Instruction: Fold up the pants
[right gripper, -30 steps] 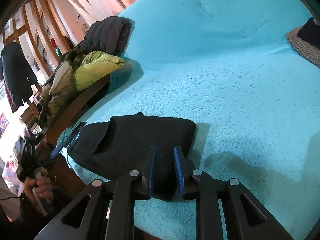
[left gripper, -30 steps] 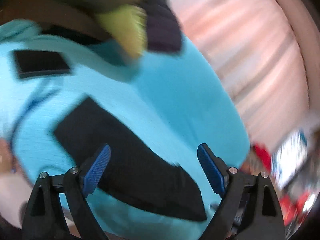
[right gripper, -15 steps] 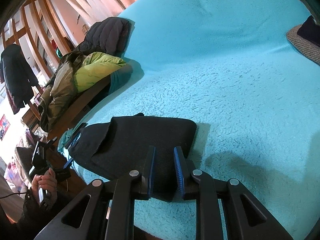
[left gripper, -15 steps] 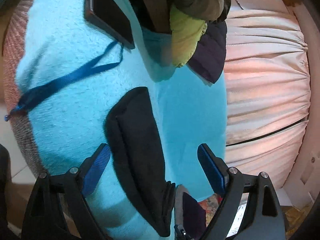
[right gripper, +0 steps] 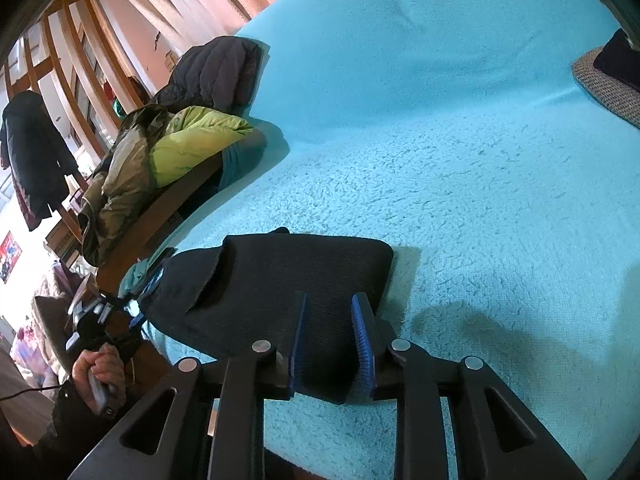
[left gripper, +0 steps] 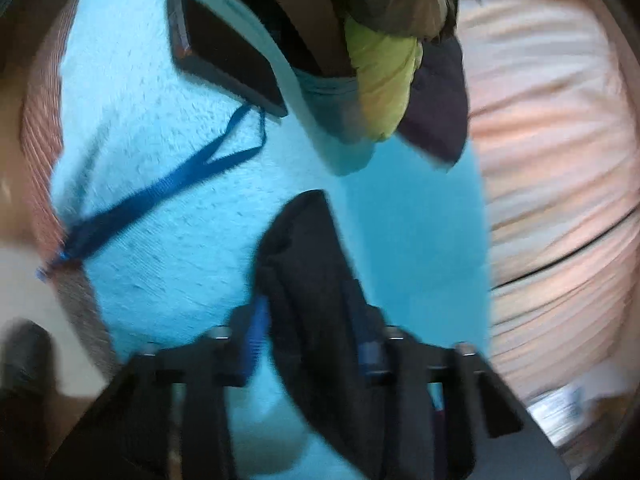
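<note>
The black pants [right gripper: 272, 280] lie folded into a thick bundle on the turquoise fleece blanket [right gripper: 460, 160]. My right gripper [right gripper: 328, 340] is shut on the bundle's near edge, its blue pads pinching the fabric. In the blurred left wrist view the pants [left gripper: 312, 280] run between my left gripper's [left gripper: 312, 340] fingers, which have narrowed around the near end of the cloth. The left gripper with the person's hand also shows in the right wrist view [right gripper: 96, 320], at the bundle's left end.
A dark tablet [left gripper: 224, 52] with a blue strap [left gripper: 160, 192] lies on the blanket. A pile of jackets, yellow-green [right gripper: 192, 144] and dark [right gripper: 216, 68], sits at the bed's edge. A woven cushion [right gripper: 604, 84] lies at the right. Pink curtains [left gripper: 560, 160] hang behind.
My left gripper swung round to the end of the pants and its fingers closed in from wide open onto the cloth. My right gripper stayed shut on the pants.
</note>
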A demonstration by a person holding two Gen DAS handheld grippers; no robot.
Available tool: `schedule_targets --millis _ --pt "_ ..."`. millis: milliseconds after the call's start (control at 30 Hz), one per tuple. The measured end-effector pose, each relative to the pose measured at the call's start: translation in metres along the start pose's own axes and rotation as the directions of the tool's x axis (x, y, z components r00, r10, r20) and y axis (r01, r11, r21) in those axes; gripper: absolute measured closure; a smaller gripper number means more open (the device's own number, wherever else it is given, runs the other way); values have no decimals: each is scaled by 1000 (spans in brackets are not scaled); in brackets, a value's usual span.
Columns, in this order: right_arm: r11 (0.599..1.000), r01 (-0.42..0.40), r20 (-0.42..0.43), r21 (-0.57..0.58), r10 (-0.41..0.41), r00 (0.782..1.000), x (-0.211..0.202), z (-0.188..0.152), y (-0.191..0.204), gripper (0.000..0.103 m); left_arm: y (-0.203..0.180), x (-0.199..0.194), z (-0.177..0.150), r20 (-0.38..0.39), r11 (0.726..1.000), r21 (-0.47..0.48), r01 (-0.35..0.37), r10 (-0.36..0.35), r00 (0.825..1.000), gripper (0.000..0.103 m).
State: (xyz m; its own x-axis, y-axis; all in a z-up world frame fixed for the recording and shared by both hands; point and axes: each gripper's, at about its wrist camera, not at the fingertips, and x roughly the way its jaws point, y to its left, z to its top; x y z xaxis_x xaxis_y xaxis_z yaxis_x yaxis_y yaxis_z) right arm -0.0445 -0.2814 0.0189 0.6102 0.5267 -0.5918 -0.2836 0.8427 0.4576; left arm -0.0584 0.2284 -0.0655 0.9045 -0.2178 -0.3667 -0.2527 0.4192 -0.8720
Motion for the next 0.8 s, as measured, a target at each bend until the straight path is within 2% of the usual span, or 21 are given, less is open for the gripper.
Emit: schedule_targets --millis 67,133,200,267,367,400,433,467,500,600,700,800 --pt "1000 -1 -1 -2 1 1000 0 0 1 77 -12 2 -4 21 990 106 -90 88 996 92" --pt "1000 -2 -2 -2 2 1000 0 1 1 77 -27 2 -9 51 963 212 -169 162 986 94" --pt "1000 -3 -2 2 3 1000 1 1 0 76 -43 0 -15 97 929 304 -212 191 977 95" --pt "1000 -7 -3 5 7 1000 1 1 -1 76 -57 -4 -19 130 905 371 -207 170 977 95" --pt "1000 -12 -1 11 12 1000 1 1 -2 74 -90 -7 -35 122 853 511 -106 50 991 96" --pt "1000 -14 -1 11 14 1000 1 1 -2 74 -107 -6 -47 99 811 582 -59 1 995 96" --pt "1000 -16 -1 11 16 1000 1 0 -1 74 -115 -5 -53 74 789 614 -23 -29 997 96" --pt "1000 -17 -2 10 17 1000 1 0 -1 74 -128 -2 -66 28 751 659 32 -67 997 96" --pt "1000 -17 -3 7 17 1000 2 0 0 74 -140 0 -78 -6 715 696 69 -91 996 96" --pt "1000 -14 -2 2 14 1000 1 -1 1 74 -167 6 -111 -93 634 758 155 -131 987 96" --pt "1000 -13 13 22 13 1000 -1 -1 -3 74 -190 7 -140 -153 582 785 211 -148 977 96" --pt "997 -16 41 71 13 999 -6 -1 -12 74 -206 11 -162 -192 552 798 241 -148 970 96"
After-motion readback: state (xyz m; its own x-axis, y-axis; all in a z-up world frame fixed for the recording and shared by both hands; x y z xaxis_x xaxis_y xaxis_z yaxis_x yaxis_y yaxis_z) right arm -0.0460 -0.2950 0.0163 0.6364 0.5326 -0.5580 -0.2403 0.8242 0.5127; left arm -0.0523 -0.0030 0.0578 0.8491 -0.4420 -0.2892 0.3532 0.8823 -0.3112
